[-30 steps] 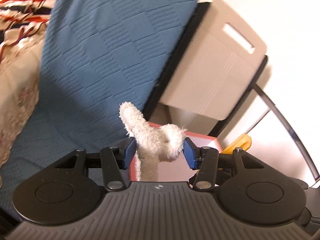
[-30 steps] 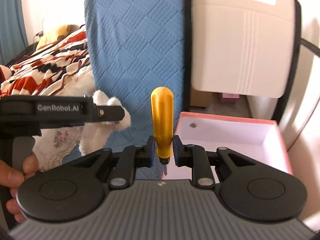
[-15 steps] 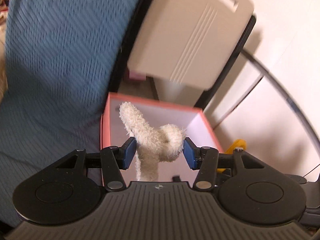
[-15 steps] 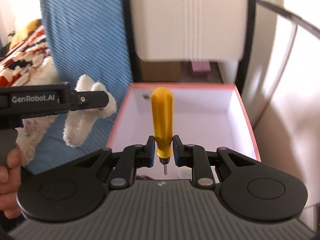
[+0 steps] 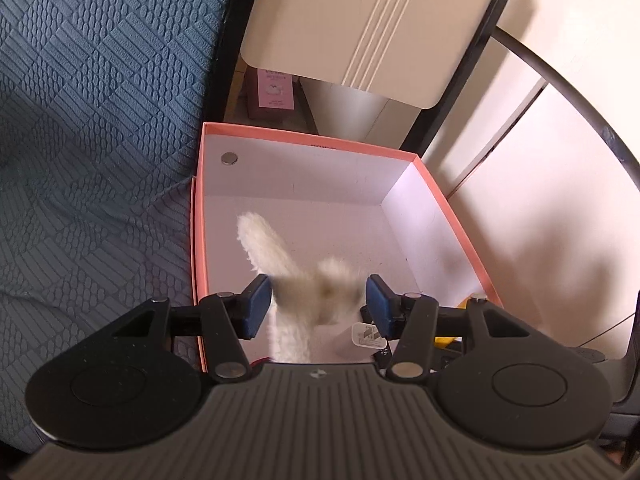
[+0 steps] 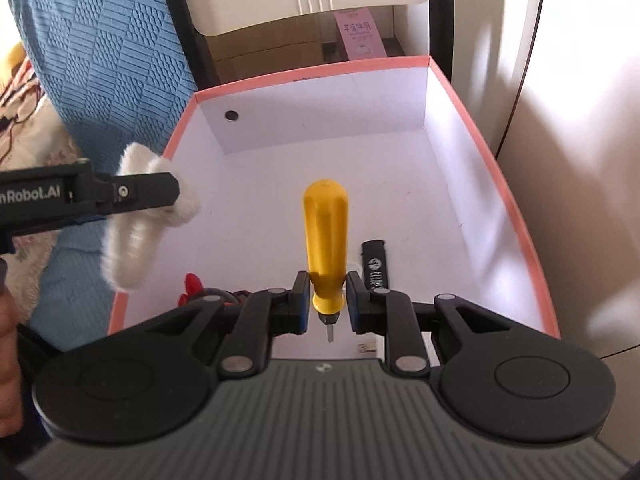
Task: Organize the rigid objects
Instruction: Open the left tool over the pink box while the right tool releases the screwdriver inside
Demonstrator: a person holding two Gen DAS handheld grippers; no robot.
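A pink-rimmed white box (image 5: 312, 142) (image 6: 516, 216) lies below both grippers. My left gripper (image 5: 318, 306) stands open over its left part; the white plush toy (image 5: 288, 280) sits blurred between the blue pads, loose from them. It also shows in the right wrist view (image 6: 136, 236) beside the left gripper (image 6: 120, 194). My right gripper (image 6: 328, 302) has its jaws slightly apart around a yellow-handled screwdriver (image 6: 326, 240), which stands upright over the box floor.
In the box lie a black lighter (image 6: 376, 266), a red item with wires (image 6: 194, 286) and a white charger (image 5: 366, 334). A blue quilted bed cover (image 5: 100, 120) lies left. A beige chair (image 5: 372, 28) and a pink packet (image 5: 274, 90) stand behind the box.
Both grippers moved forward and down over the box. The left jaws opened and the plush toy is slipping down. The right jaws have loosened around the screwdriver.
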